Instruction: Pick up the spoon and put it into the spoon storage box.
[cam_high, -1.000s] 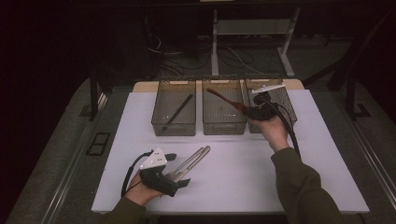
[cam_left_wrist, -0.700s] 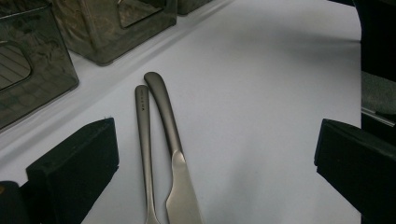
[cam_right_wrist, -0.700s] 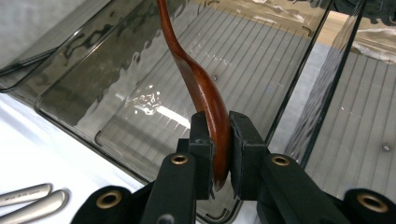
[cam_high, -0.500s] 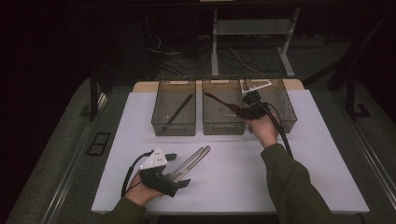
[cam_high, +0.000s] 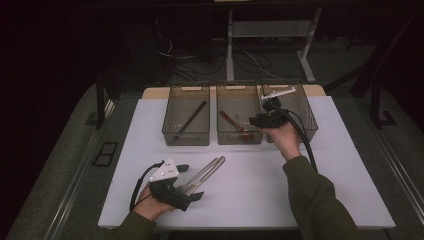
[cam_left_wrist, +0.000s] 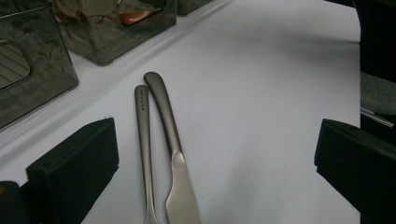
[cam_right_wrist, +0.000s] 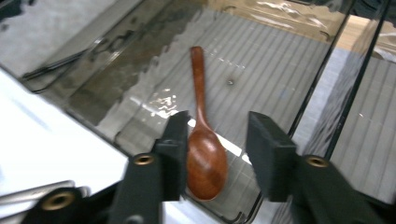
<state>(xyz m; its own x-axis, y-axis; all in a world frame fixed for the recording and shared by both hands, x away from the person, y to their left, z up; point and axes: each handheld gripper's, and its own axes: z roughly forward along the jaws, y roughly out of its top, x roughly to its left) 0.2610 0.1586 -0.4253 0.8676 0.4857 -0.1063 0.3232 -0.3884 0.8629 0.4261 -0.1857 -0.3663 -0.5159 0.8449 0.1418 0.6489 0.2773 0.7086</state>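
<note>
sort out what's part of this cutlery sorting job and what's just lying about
In the job: wooden spoon, middle bin, right tool open, its jaws have just been opening, spoon lying free; knife, fork, left tool.
Lying about: floor cables, stand.

Free room and obstacles. Three smoky transparent plastic bins (cam_high: 185, 116) stood side by side along the far edge of the white bench (cam_high: 345, 170), walls close together, no passable gap between them. The middle bin held a brown wooden spoon (cam_right_wrist: 204, 140) lying on its floor; the right tongs (cam_right_wrist: 218, 156) hung over the bin's near wall, their jaws having just been opening, the spoon bowl lying free between them. Two grey metal cutlery pieces (cam_left_wrist: 161, 140) lay together in front of the left tongs (cam_high: 192, 182), between wide-spread jaws. The bench's right half lay bare, crossed by the green-sleeved forearm (cam_high: 312, 195).
</note>
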